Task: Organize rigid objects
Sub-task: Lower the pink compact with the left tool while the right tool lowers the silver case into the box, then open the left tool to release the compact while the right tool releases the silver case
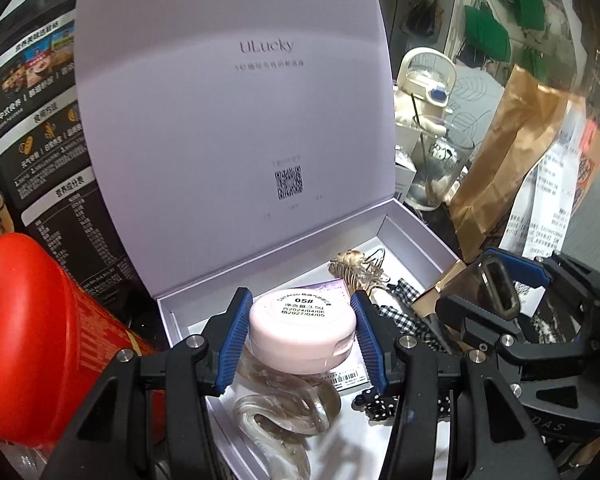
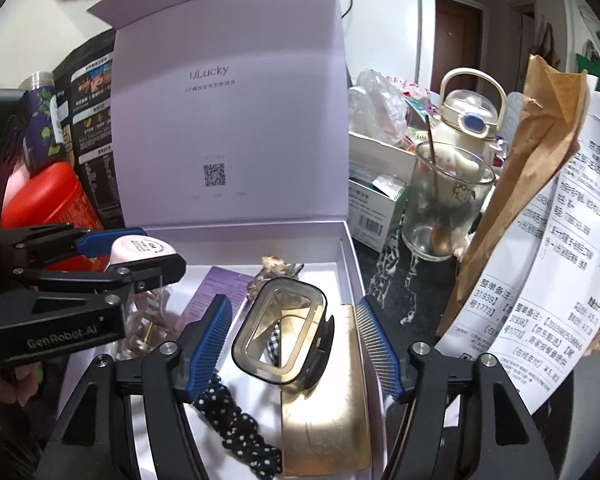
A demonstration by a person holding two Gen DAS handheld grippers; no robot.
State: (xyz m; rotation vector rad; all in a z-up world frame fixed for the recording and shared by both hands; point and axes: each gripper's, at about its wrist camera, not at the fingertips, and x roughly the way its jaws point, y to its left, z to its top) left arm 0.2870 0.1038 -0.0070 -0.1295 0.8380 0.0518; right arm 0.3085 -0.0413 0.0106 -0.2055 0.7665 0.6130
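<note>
An open lilac gift box [image 1: 416, 236] [image 2: 348, 248] stands with its lid [image 1: 228, 128] upright. My left gripper [image 1: 302, 338] is shut on a round pink compact [image 1: 302, 328] and holds it over the box; it also shows in the right wrist view [image 2: 140, 250]. My right gripper [image 2: 294, 346] has wide-set fingers around a smoky, gold-rimmed rectangular case [image 2: 282, 330] lying on a gold card [image 2: 324, 408] at the box's right side; contact is unclear. Inside lie clear hair claws [image 1: 284, 404], a beige claw [image 1: 354, 266] and a polka-dot scrunchie [image 2: 236, 428].
A red container [image 1: 36, 340] and a black food bag [image 1: 40, 140] stand left of the box. To the right are a glass with a spoon [image 2: 440, 204], a cream bottle [image 2: 468, 120], a brown paper bag [image 2: 540, 168] with receipts [image 2: 548, 280], and a small carton [image 2: 372, 208].
</note>
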